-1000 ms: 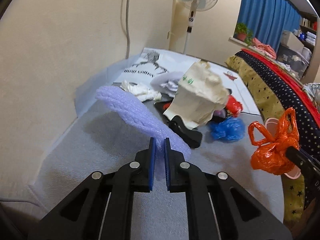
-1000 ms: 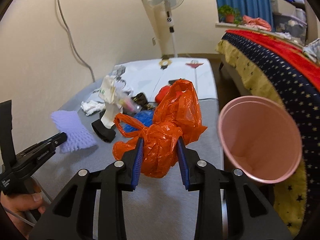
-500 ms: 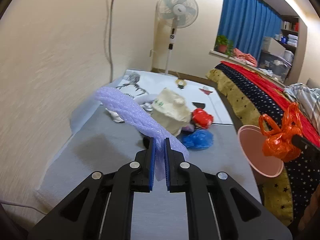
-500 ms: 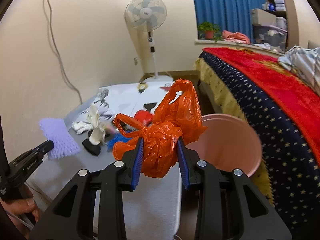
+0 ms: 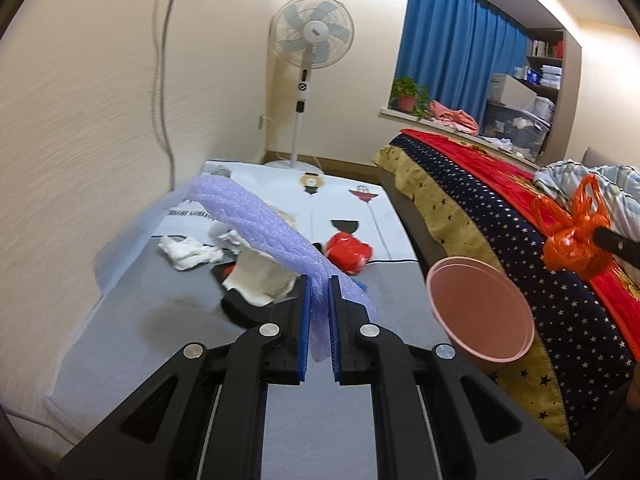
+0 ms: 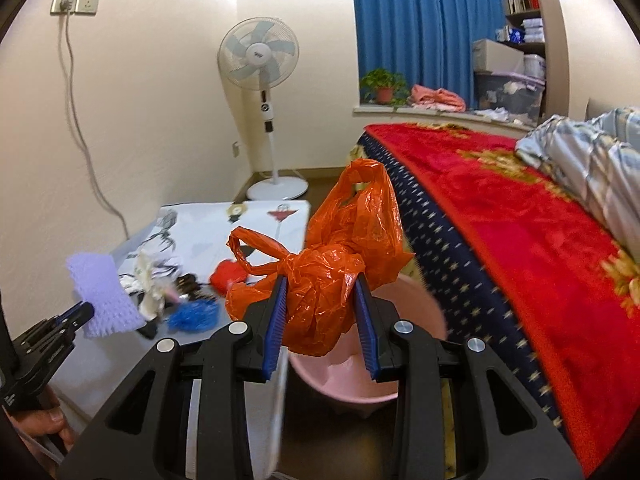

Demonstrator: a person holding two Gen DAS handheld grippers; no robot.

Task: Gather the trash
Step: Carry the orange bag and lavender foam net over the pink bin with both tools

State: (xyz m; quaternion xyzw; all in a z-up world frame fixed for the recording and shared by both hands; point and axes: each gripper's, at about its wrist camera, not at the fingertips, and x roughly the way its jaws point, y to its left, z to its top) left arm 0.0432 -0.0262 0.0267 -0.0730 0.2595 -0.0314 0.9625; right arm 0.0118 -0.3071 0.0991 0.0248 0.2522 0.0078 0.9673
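Trash filled both our grippers: the left gripper [image 5: 319, 320] clamped a purple foam sheet [image 5: 256, 224] above the table [image 5: 168, 320], the right gripper [image 6: 322, 312] pinched an orange plastic bag [image 6: 332, 264] over the pink bin [image 6: 360, 380].

Grey mat [image 5: 152, 344] — bearing white crumpled paper [image 5: 188, 251], red bag [image 5: 347, 254], blue scrap [image 6: 195, 315].

Counts: 2 grippers, left gripper [image 5: 318, 320] and right gripper [image 6: 322, 312], 2 blue-padded fingers each. 1 purple foam sheet [image 5: 256, 224]. 1 orange plastic bag [image 6: 328, 276]. 1 pink bin [image 5: 480, 312]. On the counter [image 5: 160, 320]: 1 red bag [image 5: 348, 254], 1 blue scrunched item [image 6: 194, 316], 1 white crumpled wad [image 5: 188, 252], 1 cream bag [image 5: 260, 280]. 1 standing fan [image 5: 312, 40], 1 potted plant [image 5: 408, 94], 1 bed [image 6: 500, 232], 2 wall sockets [image 6: 74, 0].
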